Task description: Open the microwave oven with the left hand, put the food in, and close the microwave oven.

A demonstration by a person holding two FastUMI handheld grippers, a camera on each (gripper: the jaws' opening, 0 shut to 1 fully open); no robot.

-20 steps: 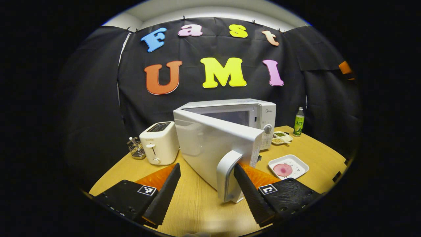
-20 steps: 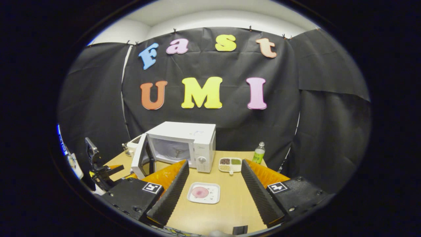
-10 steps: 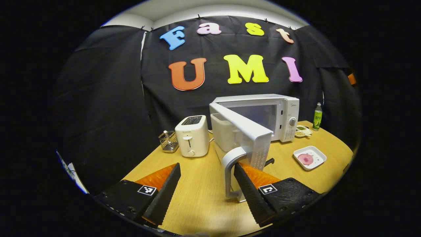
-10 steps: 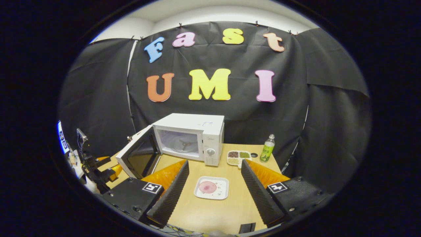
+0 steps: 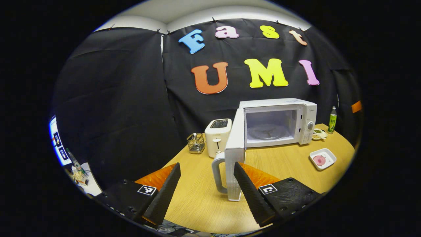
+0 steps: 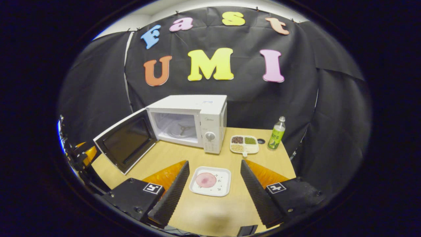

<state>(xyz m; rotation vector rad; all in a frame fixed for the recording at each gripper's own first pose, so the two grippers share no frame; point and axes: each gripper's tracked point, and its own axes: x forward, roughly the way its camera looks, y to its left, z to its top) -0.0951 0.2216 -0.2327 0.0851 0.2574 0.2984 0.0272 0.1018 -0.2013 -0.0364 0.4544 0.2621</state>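
Two grippers are in service, both with fingers spread apart and clamping nothing. In the left gripper view, the left gripper (image 5: pixel 206 187) sits low over the wooden table (image 5: pixel 283 164); the door handle (image 5: pixel 217 172) stands in the gap between its fingers, close to the right-hand finger, though contact cannot be confirmed. The microwave door (image 5: pixel 236 154) is swung wide, seen nearly edge-on. In the right gripper view, the right gripper (image 6: pixel 213 189) hovers with the white tray of food (image 6: pixel 210 180) lying on the table between and just beyond its fingertips, apart from both. Farther back stands the microwave (image 6: pixel 192 123), cavity exposed, turntable bare. Beside its right side lie a divided dish (image 6: pixel 244 144) and a green bottle (image 6: pixel 276 133). Left of the open door stand a toaster (image 5: pixel 217 136) and a wire basket (image 5: pixel 196 143).
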